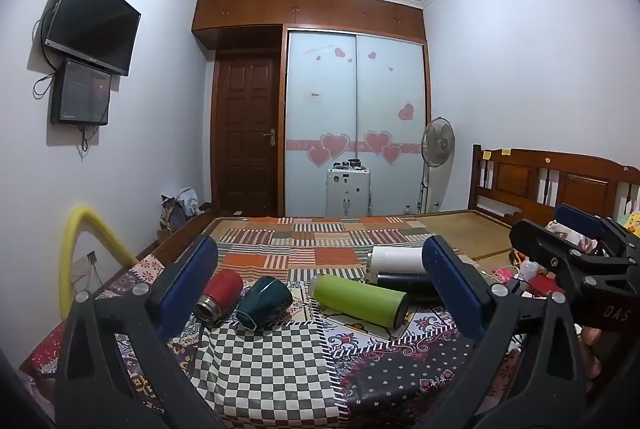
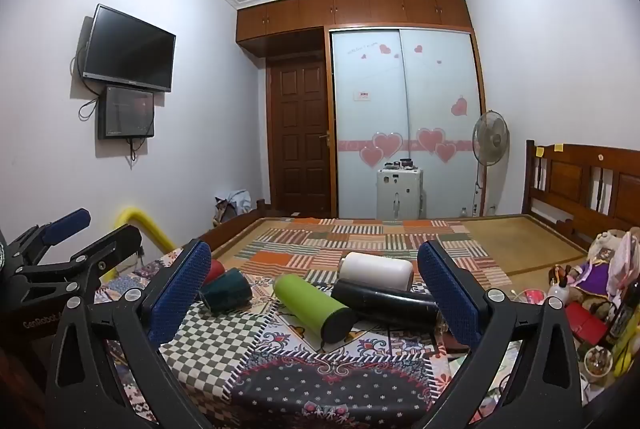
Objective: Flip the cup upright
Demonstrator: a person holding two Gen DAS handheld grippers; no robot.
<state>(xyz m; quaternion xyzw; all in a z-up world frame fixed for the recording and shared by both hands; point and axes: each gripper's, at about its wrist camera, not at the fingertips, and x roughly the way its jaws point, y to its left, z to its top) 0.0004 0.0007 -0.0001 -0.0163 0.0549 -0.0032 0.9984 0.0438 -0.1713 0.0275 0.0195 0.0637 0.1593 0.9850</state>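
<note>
Several cups lie on their sides on the patchwork bedspread (image 1: 272, 361): a red flask (image 1: 219, 294), a dark green cup (image 1: 265, 302), a lime green flask (image 1: 358, 300), a white flask (image 1: 396, 259) and a black flask (image 1: 404, 282). They also show in the right wrist view: red (image 2: 216, 268), dark green (image 2: 227, 290), lime green (image 2: 312, 303), white (image 2: 377, 270), black (image 2: 386, 303). My left gripper (image 1: 320, 293) is open and empty, held short of the cups. My right gripper (image 2: 316, 293) is open and empty, also short of them.
A wooden headboard (image 2: 588, 181) and a pile of toys and clutter (image 2: 592, 293) stand at the right. A yellow foam tube (image 1: 86, 249) arches at the left bed edge. A fan (image 2: 490, 145), a white case (image 2: 400, 195) and a wardrobe stand beyond the bed.
</note>
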